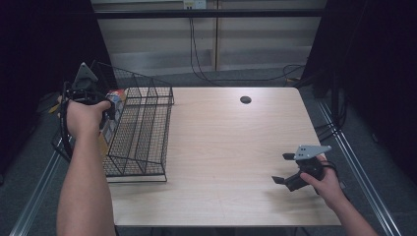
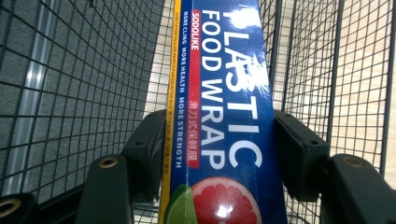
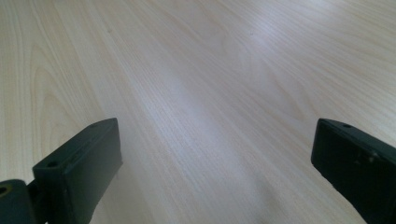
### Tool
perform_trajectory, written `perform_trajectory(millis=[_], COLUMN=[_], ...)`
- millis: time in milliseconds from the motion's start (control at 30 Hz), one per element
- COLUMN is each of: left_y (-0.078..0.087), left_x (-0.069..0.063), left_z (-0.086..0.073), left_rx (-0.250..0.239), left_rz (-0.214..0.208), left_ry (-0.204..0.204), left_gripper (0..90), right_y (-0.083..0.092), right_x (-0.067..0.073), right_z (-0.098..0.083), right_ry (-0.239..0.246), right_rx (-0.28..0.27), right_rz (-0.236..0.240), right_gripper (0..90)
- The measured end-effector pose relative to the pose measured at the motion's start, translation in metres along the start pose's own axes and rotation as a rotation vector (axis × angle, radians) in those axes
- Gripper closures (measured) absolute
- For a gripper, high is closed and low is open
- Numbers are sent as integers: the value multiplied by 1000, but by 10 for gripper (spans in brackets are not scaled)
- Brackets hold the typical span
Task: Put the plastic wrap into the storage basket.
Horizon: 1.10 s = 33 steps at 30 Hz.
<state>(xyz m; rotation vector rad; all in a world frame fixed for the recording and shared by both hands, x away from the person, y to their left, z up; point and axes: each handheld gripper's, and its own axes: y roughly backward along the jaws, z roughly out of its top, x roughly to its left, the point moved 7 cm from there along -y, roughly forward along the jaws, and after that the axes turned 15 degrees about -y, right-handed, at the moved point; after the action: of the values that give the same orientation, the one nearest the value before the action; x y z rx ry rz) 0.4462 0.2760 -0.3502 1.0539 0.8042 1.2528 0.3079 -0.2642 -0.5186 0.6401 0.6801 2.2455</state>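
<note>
At the far left of the table, inside the black wire-mesh basket point(image 1: 147, 142), the left gripper point(image 1: 109, 109) holds a long blue cardboard box of plastic food wrap point(image 2: 224, 116), its pads point(image 2: 299, 149) set against the two long sides of the box. Whether they press firmly or are just letting go I cannot tell for certain, but the box sits squarely between them with no gap showing, so I read it as gripped. The step in hand looks like setting the box down in the basket. To do it well, keep the box parallel to the mesh walls, lower it until its far end rests on the basket floor, and only then ease the jaws apart (a cardboard box dents if squeezed or dropped on a corner). Draw the gripper straight back along the box so the pads don't snag the wire. The box runs lengthwise away from the gripper, near the basket's left wall. At the near right, the right gripper point(image 1: 287, 169) rests over the pale wooden table point(image 3: 196, 70), jaws wide apart and empty, well apart from the basket.
</note>
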Motion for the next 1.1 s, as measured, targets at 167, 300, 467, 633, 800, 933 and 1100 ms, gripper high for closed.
perform_trajectory(millis=[167,300,467,633,800,933,1100], left_y=[15,26,34,38,40,40,38], left_x=[-2,-11,-33,-47,-57,-62,-71], left_z=[8,10,14,15,17,15,13], left_rx=[-84,-109,-147,-163,-191,-202,-219], left_rz=[-15,-30,-70,-99,-123,-139,-167], left_ry=[17,-2,-36,-65,-87,-102,-119], left_gripper=[404,387,359,347,335,319,304], right_y=[1,2,2,4,3,3,3], right_x=[0,1,2,2,3,3,3], right_z=[0,1,0,2,1,1,1], right_ry=[1,1,6,2,3,2,4], right_rx=[-2,-7,-8,-14,-11,-11,-9], right_rz=[0,2,3,8,7,5,5], right_gripper=[17,17,17,17,17,17,17])
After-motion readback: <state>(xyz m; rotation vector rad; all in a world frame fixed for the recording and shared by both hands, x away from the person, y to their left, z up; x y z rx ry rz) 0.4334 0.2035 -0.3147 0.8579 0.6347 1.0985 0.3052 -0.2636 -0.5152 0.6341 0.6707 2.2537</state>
